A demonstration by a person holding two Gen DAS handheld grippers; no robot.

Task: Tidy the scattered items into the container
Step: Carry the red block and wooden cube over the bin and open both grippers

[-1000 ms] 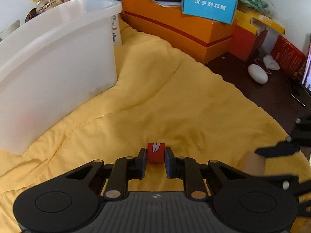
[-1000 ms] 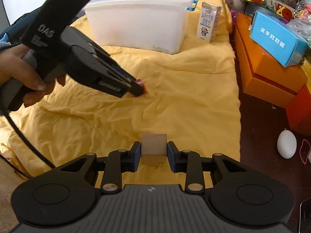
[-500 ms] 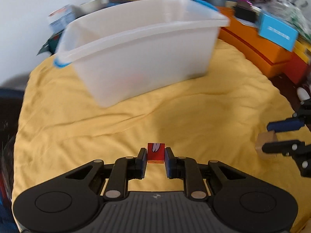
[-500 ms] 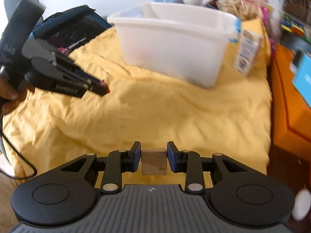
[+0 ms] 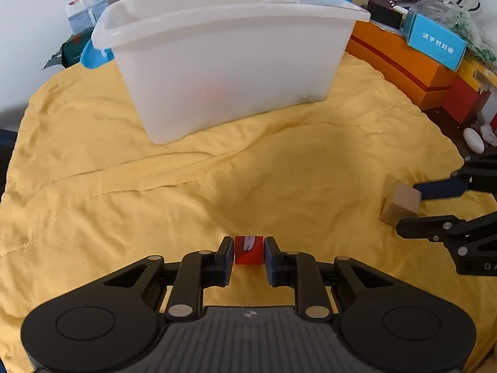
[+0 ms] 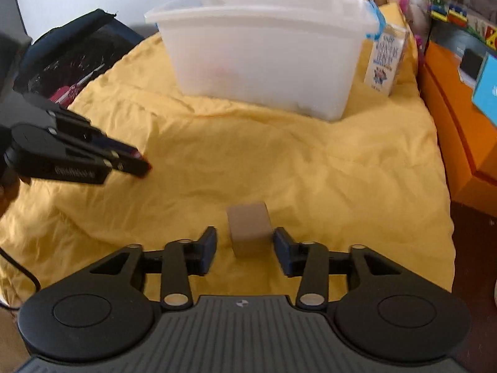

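Note:
My left gripper (image 5: 248,250) is shut on a small red block (image 5: 248,249) and holds it above the yellow cloth, facing the white plastic tub (image 5: 230,59). My right gripper (image 6: 245,245) is open; a plain wooden block (image 6: 249,227) sits between its spread fingers, touching neither. The same block (image 5: 400,203) shows at the right of the left wrist view. The tub (image 6: 264,49) stands at the far end of the cloth in the right wrist view. The left gripper (image 6: 141,164) shows there at the left.
A yellow cloth (image 6: 310,161) covers the surface. A milk carton (image 6: 385,59) stands right of the tub. Orange boxes (image 5: 403,59) and a blue box (image 5: 435,39) are stacked to the right. A dark bag (image 6: 74,49) lies at the left.
My right gripper has opened and the wooden block is loose between its fingers. Both grippers have turned toward the tub, which now looks nearer. The left still holds the red block.

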